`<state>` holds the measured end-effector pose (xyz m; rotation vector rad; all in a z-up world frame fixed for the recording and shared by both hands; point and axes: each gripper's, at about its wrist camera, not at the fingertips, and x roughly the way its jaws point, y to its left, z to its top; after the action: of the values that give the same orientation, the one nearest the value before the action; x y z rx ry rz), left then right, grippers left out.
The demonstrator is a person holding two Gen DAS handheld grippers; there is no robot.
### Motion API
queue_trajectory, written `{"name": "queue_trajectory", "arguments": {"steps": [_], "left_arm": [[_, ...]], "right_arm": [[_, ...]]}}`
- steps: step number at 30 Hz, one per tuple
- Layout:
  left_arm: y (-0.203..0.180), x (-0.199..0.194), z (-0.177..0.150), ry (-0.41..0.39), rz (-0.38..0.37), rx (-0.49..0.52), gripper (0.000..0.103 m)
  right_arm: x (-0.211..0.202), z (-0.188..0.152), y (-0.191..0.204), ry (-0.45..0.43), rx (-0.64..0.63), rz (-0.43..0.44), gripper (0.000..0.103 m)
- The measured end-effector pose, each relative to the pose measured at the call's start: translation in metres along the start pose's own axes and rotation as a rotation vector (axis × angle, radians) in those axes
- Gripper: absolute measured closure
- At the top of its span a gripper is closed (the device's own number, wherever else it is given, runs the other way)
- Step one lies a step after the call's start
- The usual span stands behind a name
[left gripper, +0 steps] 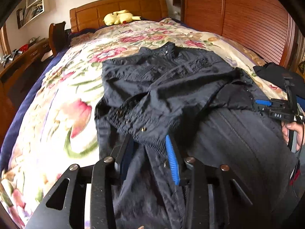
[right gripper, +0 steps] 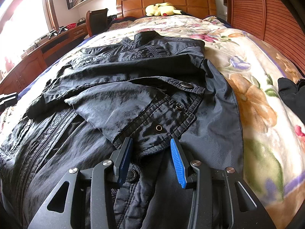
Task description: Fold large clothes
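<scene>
With both the left tongs (left gripper: 150, 152) and right tongs (right gripper: 151, 157) part-open and gripping nothing, the dark jacket's (right gripper: 133, 95) folded-in sleeve cuffs (right gripper: 162, 118) could slide apart on the bed (right gripper: 257, 95).

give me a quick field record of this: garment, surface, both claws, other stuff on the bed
garment: dark jacket, sleeves folded across the front, collar toward the headboard
surface: floral blanket on a bed
left claw: jaws apart over a snap cuff, not pinching it
right claw: jaws apart, pads astride the other cuff, no squeeze visible
other: yellow plush toy at the headboard
</scene>
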<state>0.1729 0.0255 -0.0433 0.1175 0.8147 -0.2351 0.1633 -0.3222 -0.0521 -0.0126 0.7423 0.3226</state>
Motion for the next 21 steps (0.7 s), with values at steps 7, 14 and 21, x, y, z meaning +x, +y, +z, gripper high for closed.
{"name": "queue_trajectory", "arguments": {"steps": [7, 14, 21], "left_arm": [[0.013, 0.004, -0.026, 0.049, 0.009, -0.048, 0.06], [0.023, 0.0, -0.037, 0.059, 0.014, -0.079, 0.06], [0.025, 0.0, -0.047, 0.095, 0.033, -0.067, 0.059]], "right_arm": [[0.0, 0.0, 0.001, 0.001, -0.002, -0.001, 0.061], [0.0, 0.0, 0.002, 0.002, -0.003, -0.001, 0.061], [0.0, 0.0, 0.002, 0.002, -0.002, -0.001, 0.06]]}}
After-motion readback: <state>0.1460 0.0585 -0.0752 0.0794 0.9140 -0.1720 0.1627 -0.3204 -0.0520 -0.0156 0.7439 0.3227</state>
